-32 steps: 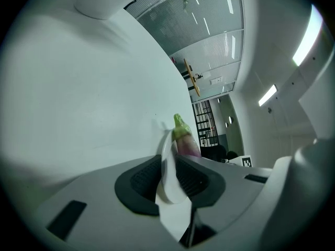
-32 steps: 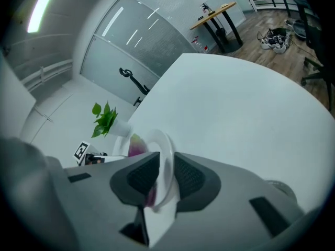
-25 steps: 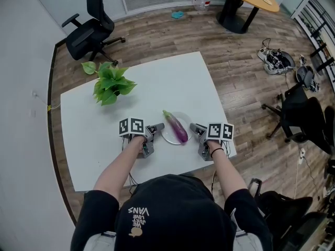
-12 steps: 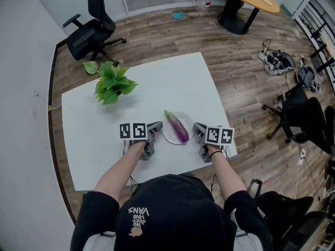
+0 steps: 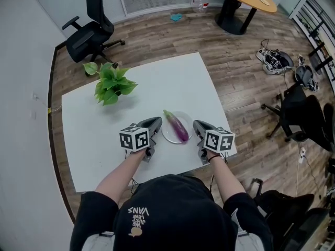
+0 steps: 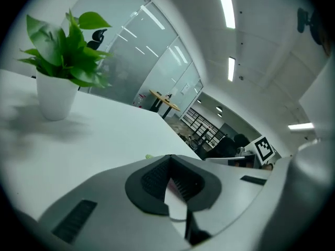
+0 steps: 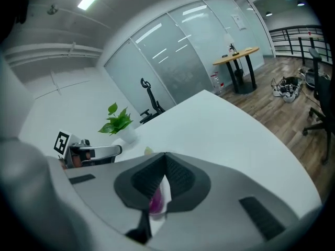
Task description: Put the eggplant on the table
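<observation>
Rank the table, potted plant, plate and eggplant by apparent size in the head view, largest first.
1. table
2. potted plant
3. plate
4. eggplant, about as long as the plate is wide, but far slimmer

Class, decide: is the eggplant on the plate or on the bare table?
On the plate: the eggplant lies across the white plate.

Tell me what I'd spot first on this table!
The shiny purple eggplant lies on a white plate near the table's front edge. The left gripper and right gripper flank it, jaws just closed on nothing. A leafy green plant stands toward the table's far left.
</observation>
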Demonstrator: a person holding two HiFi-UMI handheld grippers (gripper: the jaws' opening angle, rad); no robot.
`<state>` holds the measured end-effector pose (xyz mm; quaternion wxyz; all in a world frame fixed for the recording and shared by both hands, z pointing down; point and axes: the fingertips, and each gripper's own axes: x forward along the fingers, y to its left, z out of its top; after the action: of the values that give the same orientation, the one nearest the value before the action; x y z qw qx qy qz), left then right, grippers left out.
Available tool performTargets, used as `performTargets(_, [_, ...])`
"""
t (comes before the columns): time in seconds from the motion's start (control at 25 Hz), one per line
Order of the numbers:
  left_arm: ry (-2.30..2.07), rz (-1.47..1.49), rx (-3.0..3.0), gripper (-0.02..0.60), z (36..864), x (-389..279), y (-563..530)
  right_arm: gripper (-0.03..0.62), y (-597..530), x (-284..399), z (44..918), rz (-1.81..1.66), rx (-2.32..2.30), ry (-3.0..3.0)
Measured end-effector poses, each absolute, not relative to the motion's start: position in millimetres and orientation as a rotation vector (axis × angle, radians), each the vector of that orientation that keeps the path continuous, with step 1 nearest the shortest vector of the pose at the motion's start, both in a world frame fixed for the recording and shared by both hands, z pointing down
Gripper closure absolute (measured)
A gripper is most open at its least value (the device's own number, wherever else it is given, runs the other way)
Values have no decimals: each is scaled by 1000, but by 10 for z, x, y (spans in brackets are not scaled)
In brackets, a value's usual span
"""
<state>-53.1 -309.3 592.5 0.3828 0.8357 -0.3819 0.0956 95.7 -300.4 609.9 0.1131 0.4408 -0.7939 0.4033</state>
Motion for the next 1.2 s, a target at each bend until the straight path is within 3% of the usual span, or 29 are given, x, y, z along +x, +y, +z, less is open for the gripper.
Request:
performTargets(0.6, [-1096,128,2501,571,4945,-483,-2813,576,-2825,883,5092,676,1415,-2618])
performTargets(1.2, [-1163,50,2590,571,4579,-502,-2399,576,-2422,891,4630,503,1496,-2701])
